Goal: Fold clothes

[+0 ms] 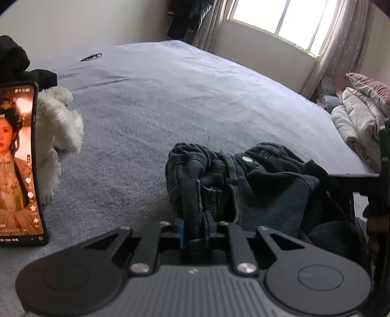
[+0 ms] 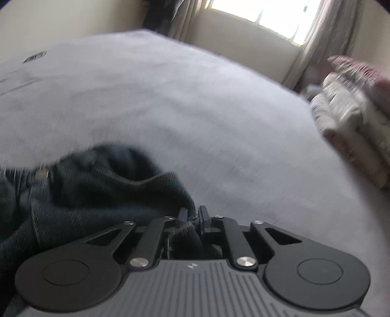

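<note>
Bed (image 1: 158, 102) with grey cover is carrying crumpled dark jeans (image 1: 256, 175) near its front edge. Left gripper (image 1: 193, 228) fingers are pinching a denim fold tight. Right gripper (image 2: 192, 215) fingers are clamping the jeans' hem. Phone (image 1: 17, 163) is standing left of the jeans, white plush toy (image 1: 58, 126) behind it.

Sunlit window (image 1: 287, 22), grey bed (image 1: 170, 97).

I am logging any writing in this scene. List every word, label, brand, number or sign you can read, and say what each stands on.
Nothing can be read for certain.
phone screen: lines of small white text and icons, too small and warped to read.
left gripper body: a small pale logo mark, no legible letters.
bed cover: a dark oval emblem near the far end, too small to read.
jeans: a plain metal button, no readable text.
</note>
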A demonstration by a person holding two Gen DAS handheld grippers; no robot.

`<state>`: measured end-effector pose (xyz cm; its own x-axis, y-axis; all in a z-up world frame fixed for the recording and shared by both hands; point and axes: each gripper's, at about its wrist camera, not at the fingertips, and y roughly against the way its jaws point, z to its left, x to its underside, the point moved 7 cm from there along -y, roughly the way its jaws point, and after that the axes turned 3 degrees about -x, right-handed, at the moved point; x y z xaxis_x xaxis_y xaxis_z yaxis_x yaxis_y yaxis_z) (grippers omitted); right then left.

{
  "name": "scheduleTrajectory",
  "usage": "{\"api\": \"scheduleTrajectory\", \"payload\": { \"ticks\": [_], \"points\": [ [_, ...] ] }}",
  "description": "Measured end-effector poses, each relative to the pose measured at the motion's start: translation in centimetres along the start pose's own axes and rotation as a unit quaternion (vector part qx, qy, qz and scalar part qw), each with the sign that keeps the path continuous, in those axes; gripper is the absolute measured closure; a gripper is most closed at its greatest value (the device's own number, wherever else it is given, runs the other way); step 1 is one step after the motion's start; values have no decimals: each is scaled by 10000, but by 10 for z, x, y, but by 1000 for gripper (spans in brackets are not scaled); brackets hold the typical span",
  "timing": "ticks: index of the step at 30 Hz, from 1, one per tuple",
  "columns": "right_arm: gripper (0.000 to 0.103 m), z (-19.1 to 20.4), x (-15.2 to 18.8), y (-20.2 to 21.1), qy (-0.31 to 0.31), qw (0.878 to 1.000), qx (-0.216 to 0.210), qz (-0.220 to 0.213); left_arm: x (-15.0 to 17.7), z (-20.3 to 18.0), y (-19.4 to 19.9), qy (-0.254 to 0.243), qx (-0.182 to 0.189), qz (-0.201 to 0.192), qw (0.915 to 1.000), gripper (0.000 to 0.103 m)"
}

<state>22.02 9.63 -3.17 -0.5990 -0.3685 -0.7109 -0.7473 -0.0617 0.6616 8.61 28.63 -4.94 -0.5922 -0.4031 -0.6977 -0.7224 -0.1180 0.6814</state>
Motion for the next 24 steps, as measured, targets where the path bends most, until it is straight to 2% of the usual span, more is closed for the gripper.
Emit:
{"api": "scheduleTrajectory", "payload": {
  "ticks": [4,7,9,12,13,15,17,19,22,24],
  "points": [
    [95,-8,-27,7,71,9984,415,-381,-4,5,11,201,87,-228,9995,92],
    [95,-14,-45,8,-44,9988,302,-392,-6,8,18,234,133,-342,9991,92],
    [94,-13,-46,3,-237,9996,52,-143,-5,9,16,171,137,-242,9995,92],
    [92,-8,-36,2,-203,9997,-117,3,-3,9,10,151,75,-94,9998,87],
    [91,-7,-33,3,-187,9997,-147,29,-3,9,8,164,47,-59,9998,84],
    [87,-10,-28,8,-156,9997,-194,69,-4,8,7,216,65,-48,9997,71],
    [80,-15,-24,15,-119,9996,-213,133,-5,4,10,250,129,-156,9995,52],
    [63,-21,-19,23,-88,9995,-225,183,-7,-2,16,128,102,-336,9993,45],
    [56,-38,-12,33,-101,9994,-239,242,-10,-12,22,-109,55,-567,9983,36],
    [52,-50,-6,41,-187,9990,-270,287,-10,-21,26,-191,197,-678,9973,33]
  ]
}}
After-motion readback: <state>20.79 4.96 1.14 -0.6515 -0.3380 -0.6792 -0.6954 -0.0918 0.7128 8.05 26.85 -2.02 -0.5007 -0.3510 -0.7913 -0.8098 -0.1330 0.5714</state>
